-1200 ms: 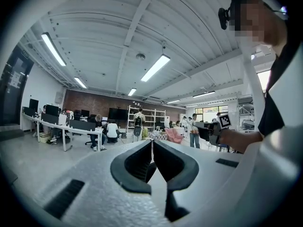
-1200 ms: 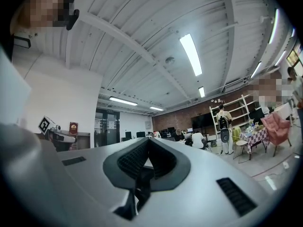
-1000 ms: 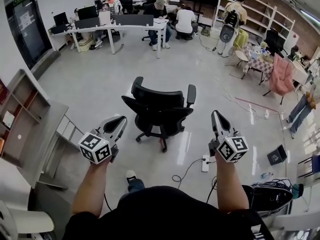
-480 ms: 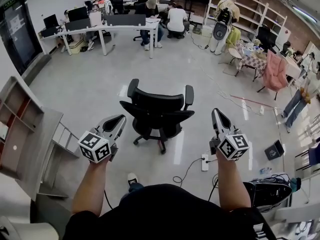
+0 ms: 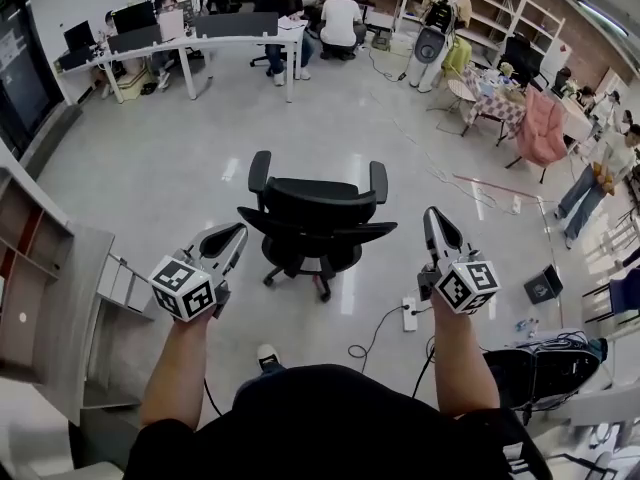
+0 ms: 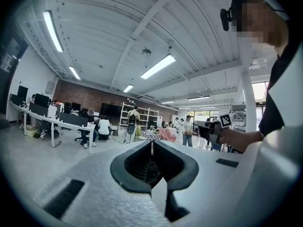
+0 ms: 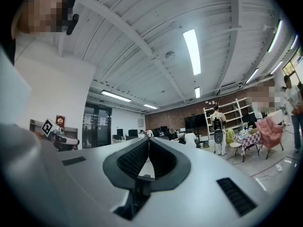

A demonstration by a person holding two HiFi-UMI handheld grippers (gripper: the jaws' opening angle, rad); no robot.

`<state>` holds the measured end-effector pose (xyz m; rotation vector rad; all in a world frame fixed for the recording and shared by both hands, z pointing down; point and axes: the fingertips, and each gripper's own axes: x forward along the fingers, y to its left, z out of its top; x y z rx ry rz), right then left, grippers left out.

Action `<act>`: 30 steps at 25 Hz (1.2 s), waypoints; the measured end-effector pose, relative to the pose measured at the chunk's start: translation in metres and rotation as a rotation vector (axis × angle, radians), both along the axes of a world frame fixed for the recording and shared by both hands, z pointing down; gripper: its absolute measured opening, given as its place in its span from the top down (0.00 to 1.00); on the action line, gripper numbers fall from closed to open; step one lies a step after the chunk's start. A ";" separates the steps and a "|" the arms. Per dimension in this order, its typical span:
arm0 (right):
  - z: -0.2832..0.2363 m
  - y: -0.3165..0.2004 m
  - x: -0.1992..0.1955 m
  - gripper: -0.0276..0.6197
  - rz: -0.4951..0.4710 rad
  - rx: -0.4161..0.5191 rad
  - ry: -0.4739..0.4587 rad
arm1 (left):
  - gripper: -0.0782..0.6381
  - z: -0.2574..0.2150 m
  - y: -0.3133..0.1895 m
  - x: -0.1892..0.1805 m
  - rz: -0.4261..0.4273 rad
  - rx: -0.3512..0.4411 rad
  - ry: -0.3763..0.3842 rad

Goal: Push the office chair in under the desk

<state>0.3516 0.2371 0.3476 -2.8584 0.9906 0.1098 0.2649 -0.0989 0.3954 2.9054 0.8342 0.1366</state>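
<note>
Left gripper (image 5: 238, 230), white plastic with a marker cube at its rear: jaws pressed together, nothing between them. Right gripper (image 5: 432, 214): likewise closed and empty. Both were held forward, level with each other.

The black swivel office chair with armrests (image 5: 318, 218) stood on the pale glossy floor (image 5: 180, 158) just ahead, between the two grippers, touching neither. A white power strip (image 5: 409, 313) lay on the floor near the right gripper. The long white desk (image 5: 200, 40) stood far beyond, ahead-left of the left gripper, well apart from the chair.
</note>
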 end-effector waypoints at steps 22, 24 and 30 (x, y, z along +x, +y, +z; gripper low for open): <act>-0.013 -0.104 0.056 0.94 0.097 -0.046 -0.011 | 0.85 -0.005 -0.097 0.099 0.116 -0.020 0.000; -0.011 -0.112 0.059 0.94 0.108 -0.043 -0.015 | 0.85 -0.003 -0.104 0.106 0.128 -0.021 0.000; -0.010 -0.129 0.065 0.94 0.139 -0.042 -0.021 | 0.85 0.002 -0.123 0.119 0.159 -0.022 -0.005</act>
